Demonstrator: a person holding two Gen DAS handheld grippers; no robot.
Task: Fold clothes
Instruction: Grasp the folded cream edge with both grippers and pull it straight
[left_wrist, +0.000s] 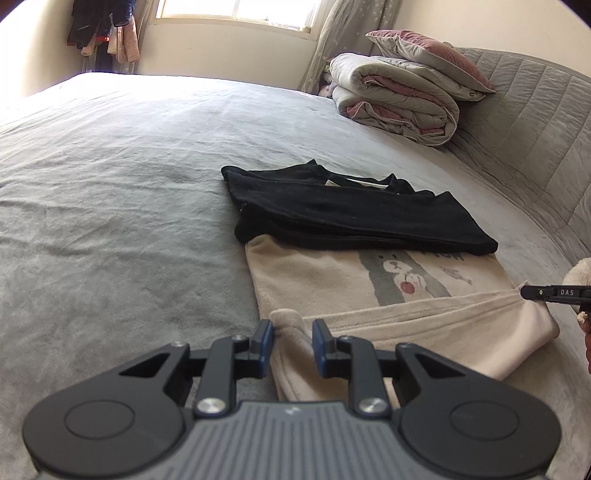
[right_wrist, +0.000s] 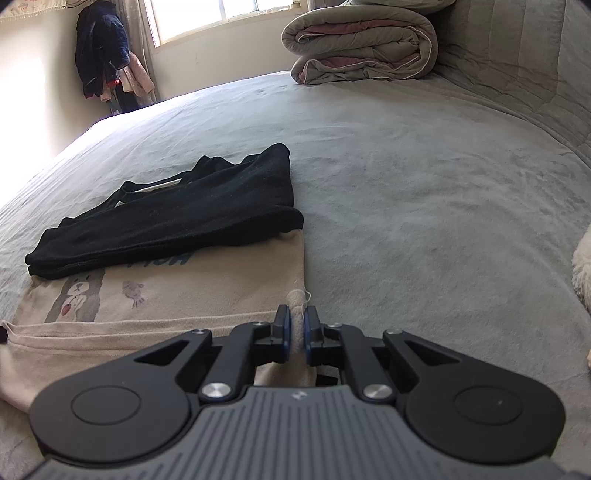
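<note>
Around: folded black garment (left_wrist: 354, 210) lying on cream shirt's (left_wrist: 314, 280) far half; rolled quilt (left_wrist: 399, 99) beyond, on bed (left_wrist: 110, 184)
Shirt: bear print; near hem bunched
Left tool (left_wrist: 293, 338): pinching hem corner
Right tool (right_wrist: 297, 325): clamped on other corner

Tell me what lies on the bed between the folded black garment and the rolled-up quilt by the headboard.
Nothing: bare grey bedsheet separates the black garment from the quilt, clearest in the right wrist view.
</note>
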